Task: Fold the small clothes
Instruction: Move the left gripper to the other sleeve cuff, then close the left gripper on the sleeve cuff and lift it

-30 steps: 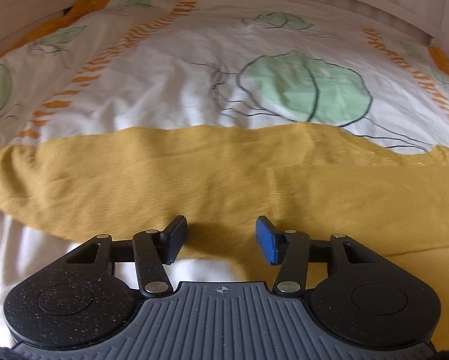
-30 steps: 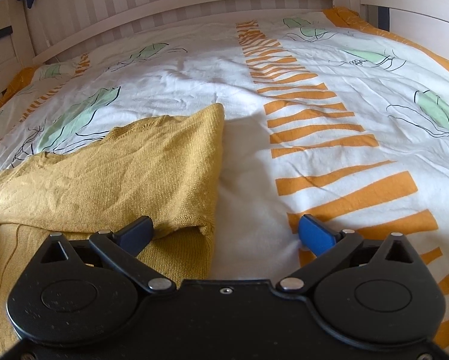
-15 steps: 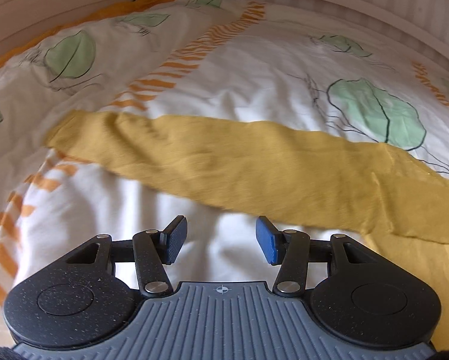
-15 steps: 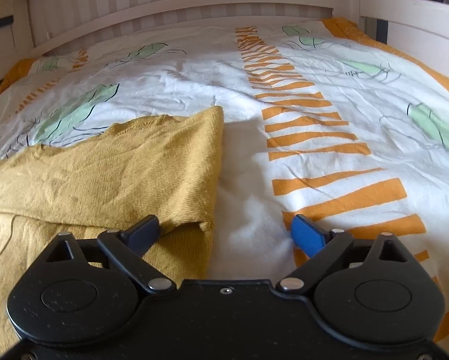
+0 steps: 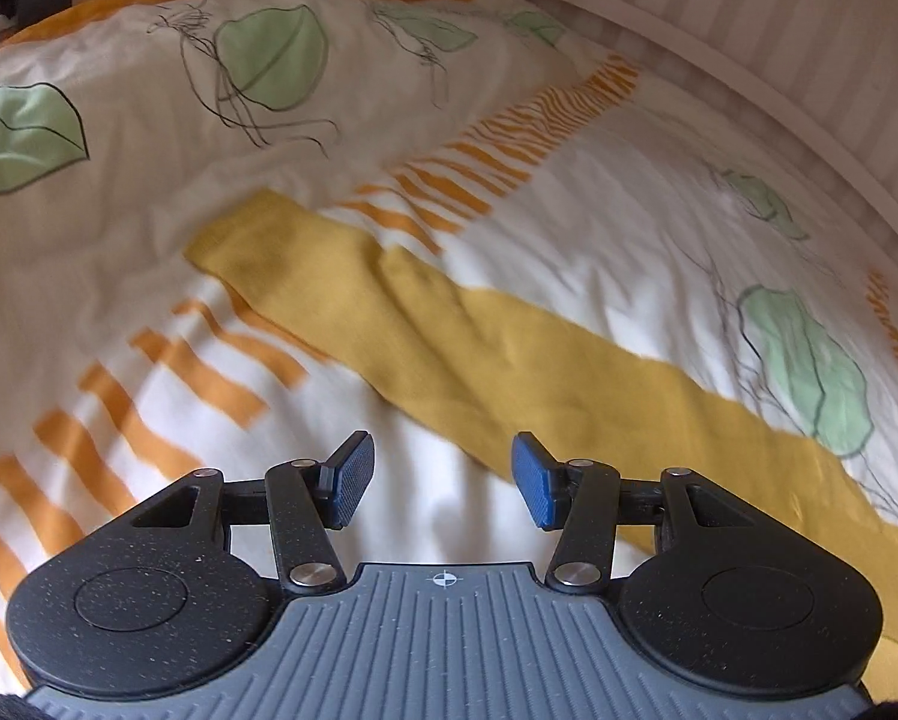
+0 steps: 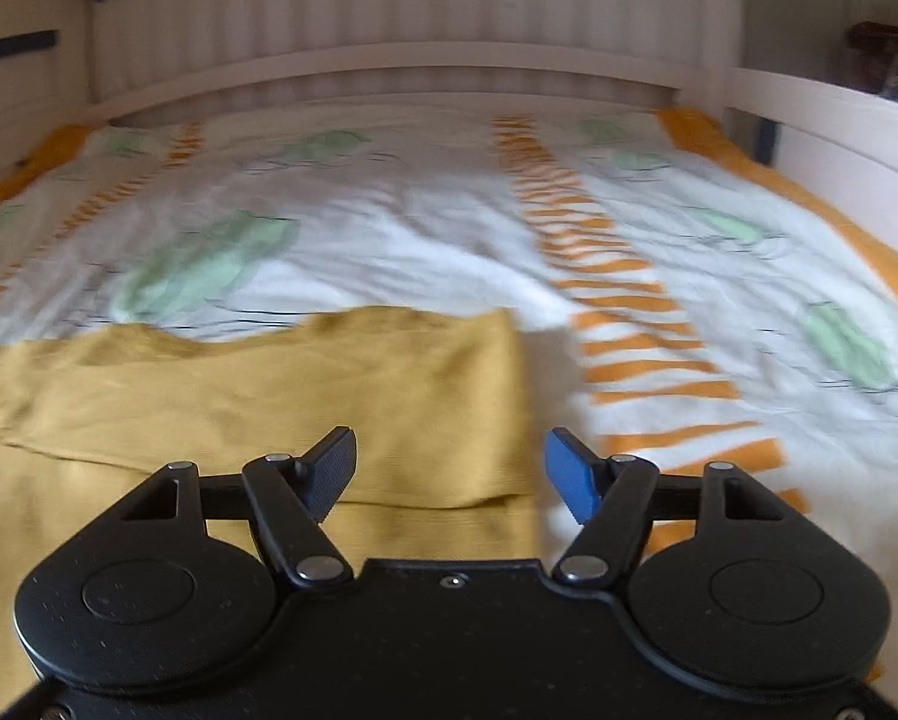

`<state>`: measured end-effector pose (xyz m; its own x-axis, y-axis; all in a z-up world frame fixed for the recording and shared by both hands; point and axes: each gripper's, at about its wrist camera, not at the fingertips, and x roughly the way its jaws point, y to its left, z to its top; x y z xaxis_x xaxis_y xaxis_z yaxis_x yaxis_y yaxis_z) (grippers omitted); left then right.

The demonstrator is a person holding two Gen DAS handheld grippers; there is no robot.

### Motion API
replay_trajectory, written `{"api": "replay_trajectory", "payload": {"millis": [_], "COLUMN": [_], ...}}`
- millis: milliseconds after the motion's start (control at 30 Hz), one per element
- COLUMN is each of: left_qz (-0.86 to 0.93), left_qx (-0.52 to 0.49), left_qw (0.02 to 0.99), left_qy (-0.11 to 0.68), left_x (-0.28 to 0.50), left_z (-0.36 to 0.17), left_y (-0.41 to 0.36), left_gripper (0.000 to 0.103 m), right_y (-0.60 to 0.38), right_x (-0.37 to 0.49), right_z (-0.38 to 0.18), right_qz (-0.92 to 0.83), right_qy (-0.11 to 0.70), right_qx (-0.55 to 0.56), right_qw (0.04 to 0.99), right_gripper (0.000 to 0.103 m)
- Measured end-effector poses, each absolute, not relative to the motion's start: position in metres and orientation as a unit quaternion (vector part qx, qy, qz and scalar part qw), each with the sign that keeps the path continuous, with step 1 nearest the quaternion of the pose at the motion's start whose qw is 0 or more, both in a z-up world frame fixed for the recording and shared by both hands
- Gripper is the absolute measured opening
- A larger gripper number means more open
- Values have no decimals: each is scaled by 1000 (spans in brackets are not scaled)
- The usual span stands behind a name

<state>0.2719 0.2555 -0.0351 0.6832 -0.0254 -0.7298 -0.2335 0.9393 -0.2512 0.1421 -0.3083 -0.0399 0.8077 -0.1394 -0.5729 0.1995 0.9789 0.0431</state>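
A mustard-yellow knit top lies on the bed. In the left wrist view its long sleeve [image 5: 449,330] stretches flat from lower right to the cuff at upper left. My left gripper [image 5: 443,480] is open and empty, above the white cover just beside the sleeve's near edge. In the right wrist view the folded body of the top [image 6: 305,396] lies flat with its right edge straight. My right gripper [image 6: 449,471] is open and empty, over that right edge.
The bed cover [image 6: 449,240] is white with green leaves and orange stripes. A white wooden bed rail [image 6: 425,66] runs along the far side, and a side rail [image 6: 839,132] stands at the right. The curved rail [image 5: 749,60] also shows in the left wrist view.
My left gripper has swung left along the sleeve, so the cuff end has come into view. My right gripper has shifted left and risen, its jaws narrower, now centred over the top's right edge.
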Motion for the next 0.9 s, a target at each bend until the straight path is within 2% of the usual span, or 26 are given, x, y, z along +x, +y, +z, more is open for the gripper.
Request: {"api": "replay_trajectory", "payload": {"millis": [200,433,567,900], "left_qz": [85,117,119,113], "left_qx": [-159,-174,-192,-232], "left_qw": [905,903,900,898], "left_qy": [386,375,372,356], "left_x": [291,305,314,340], "left_z": [-39,-47,-58,-75], "left_y": [287,324,339,356], "left_gripper": [49,49,49,50], "right_y": [-258,-214,-194,-193], "right_x": [157,173,172,174], "right_z": [-49,-86,-96,-101], "right_qz": [-19,5,1,8], "right_qy": [309,333,331,335], "right_qx": [74,70,21,27], "right_qw": [948,940,944,942], "right_gripper": [71,71,78,88]}}
